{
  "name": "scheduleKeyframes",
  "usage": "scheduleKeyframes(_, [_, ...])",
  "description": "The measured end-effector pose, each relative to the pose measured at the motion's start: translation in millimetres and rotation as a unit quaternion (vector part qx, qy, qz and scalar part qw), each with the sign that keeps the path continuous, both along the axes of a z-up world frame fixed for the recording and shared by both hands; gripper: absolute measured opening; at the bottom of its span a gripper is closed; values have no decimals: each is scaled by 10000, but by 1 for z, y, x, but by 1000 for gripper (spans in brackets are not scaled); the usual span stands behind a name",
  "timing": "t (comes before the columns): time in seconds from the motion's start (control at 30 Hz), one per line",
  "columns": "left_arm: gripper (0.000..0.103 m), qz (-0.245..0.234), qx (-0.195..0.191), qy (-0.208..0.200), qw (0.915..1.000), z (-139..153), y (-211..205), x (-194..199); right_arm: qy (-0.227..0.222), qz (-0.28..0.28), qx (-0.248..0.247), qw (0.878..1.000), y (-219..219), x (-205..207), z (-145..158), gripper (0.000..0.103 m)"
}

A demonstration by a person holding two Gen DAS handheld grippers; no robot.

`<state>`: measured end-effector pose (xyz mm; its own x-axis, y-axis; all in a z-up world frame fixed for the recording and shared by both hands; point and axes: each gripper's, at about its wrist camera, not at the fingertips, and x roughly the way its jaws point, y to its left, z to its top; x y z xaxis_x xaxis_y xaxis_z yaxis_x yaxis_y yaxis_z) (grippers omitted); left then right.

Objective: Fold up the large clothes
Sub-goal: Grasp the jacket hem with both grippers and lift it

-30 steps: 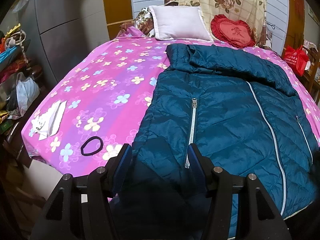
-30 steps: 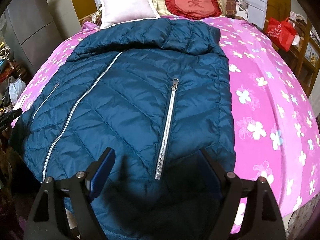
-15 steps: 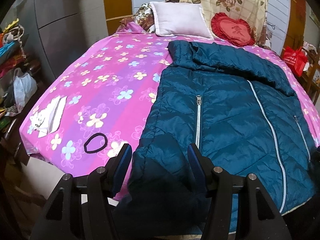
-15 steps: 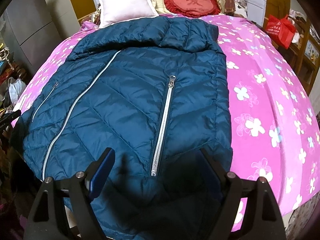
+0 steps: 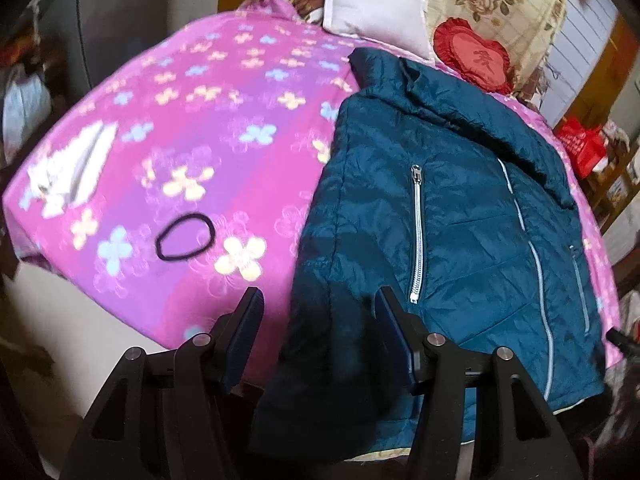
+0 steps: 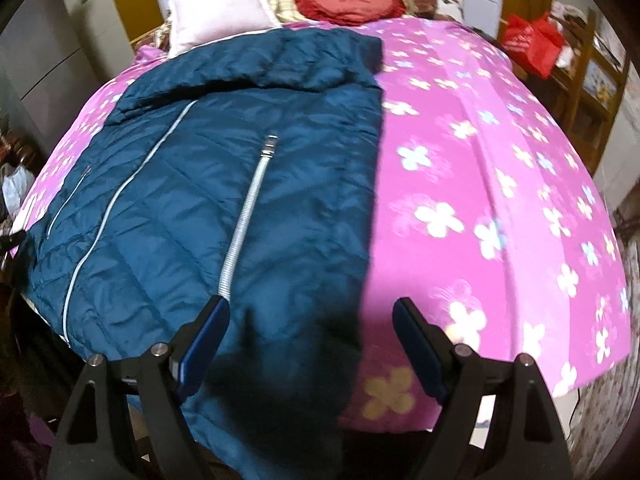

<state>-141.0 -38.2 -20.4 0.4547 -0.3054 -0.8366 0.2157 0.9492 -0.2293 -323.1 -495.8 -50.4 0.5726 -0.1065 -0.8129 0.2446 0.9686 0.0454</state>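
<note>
Jacket [image 5: 460, 216], the teal quilted one you are folding, lies spread flat on the pink flowered bedspread [image 5: 208, 128], its hood toward the white pillow [image 5: 372, 12] and the red heart cushion [image 5: 476, 60]. In your left wrist view, your left gripper [image 5: 318, 308] is released, jaws apart over the jacket's near corner, which hangs off the bed edge; nothing is pinched. A black hair tie [image 5: 185, 237] and a white cloth [image 5: 68, 176] lie on the spread to the left. In your right wrist view, your right gripper [image 6: 310, 320] is released too, jaws wide, straddling the jacket's [image 6: 224, 184] right hem edge beside its silver pocket zipper [image 6: 250, 208].
</note>
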Motion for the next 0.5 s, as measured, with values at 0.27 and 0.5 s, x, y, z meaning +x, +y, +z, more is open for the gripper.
scheduleKeyframes(0.27, [39, -137, 103, 417, 9990, -23, -12, 2, 205, 205, 383, 9988, -6, -2, -24, 89])
scheduleKeyframes(0.5, [40, -162, 169, 491, 9985, -31, -14, 5, 255, 709, 702, 9947, 16, 4, -41, 91])
